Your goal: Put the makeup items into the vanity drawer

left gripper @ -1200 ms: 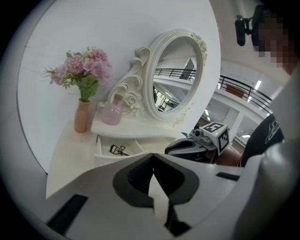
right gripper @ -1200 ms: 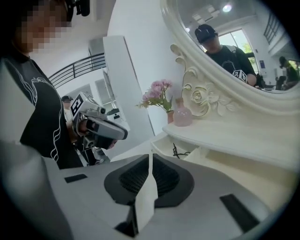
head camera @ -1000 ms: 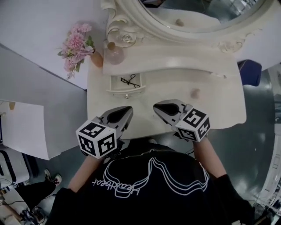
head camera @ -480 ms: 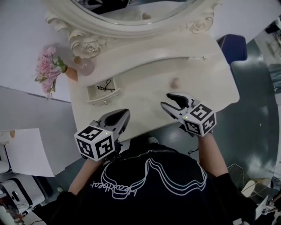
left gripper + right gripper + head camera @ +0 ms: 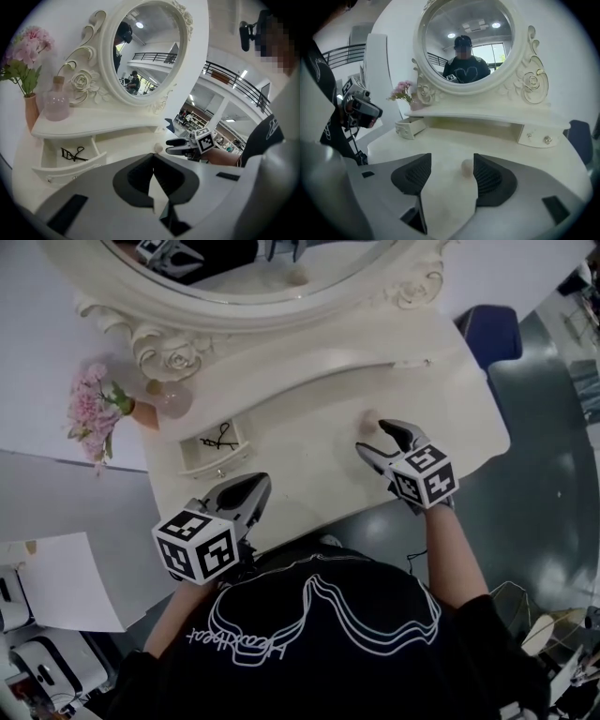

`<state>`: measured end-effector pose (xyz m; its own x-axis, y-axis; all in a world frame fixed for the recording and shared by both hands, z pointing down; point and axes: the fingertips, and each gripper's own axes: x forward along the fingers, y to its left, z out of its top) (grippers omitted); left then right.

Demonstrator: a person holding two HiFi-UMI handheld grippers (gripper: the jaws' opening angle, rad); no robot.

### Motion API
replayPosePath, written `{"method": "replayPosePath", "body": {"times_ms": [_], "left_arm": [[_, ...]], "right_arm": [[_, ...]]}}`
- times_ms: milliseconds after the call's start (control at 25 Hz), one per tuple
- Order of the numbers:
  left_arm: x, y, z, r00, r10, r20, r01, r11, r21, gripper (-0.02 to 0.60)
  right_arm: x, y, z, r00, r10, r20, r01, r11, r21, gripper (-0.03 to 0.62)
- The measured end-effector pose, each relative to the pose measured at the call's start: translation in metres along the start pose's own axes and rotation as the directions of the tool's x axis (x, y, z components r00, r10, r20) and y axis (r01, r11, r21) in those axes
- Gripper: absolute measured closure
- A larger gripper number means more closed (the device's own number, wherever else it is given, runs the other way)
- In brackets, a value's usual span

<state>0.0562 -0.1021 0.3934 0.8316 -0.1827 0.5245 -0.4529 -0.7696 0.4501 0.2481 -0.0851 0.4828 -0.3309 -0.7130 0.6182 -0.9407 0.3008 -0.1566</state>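
surface: white vanity top (image 5: pixel 300 460) | on it: 1 pale rounded makeup item (image 5: pixel 368 417) | upper shelf (image 5: pixel 319 352): pink bottle (image 5: pixel 174 400), flower vase (image 5: pixel 141 412)

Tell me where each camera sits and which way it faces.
Head view: on the person's head, looking steeply down at the vanity top; torso, forearms, left tongs and right tongs show.
Left gripper view: on the left tongs, facing the open drawer and mirror; its shut jaws show.
Right gripper view: on the right tongs, facing the mirror; its jaws have just been opening, a makeup sponge between them.
Shared: all show the drawer.
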Motion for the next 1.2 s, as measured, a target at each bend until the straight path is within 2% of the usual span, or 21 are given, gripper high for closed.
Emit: {"method": "replayPosePath", "body": {"times_ms": [400, 640, 960, 1200], "left_arm": [[-0.002, 0.019, -0.001, 0.999, 0.028, -0.016, -0.028, 1.000, -0.005, 0.578], [-0.003, 0.027, 0.000, 0.999, 0.044, -0.019, -0.044, 0.999, -0.013, 0.578], [-0.005, 0.028, -0.001, 0.999, 0.035, -0.012, -0.036, 0.999, -0.016, 0.578], [-0.014, 0.032, -0.005, 0.999, 0.047, 0.000, -0.047, 0.998, -0.040, 0.578]], "right_arm": [[0.035, -0.040, -0.018, 0.985, -0.140, -0.105, 0.134, 0.989, -0.056, 0.341], [0.041, -0.047, -0.029, 0.976, -0.175, -0.131, 0.171, 0.985, -0.040, 0.395], [0.043, -0.046, -0.023, 0.972, -0.193, -0.137, 0.184, 0.980, -0.077, 0.402], [0.043, -0.020, -0.005, 0.982, -0.155, -0.106, 0.144, 0.984, -0.104, 0.405]]}}
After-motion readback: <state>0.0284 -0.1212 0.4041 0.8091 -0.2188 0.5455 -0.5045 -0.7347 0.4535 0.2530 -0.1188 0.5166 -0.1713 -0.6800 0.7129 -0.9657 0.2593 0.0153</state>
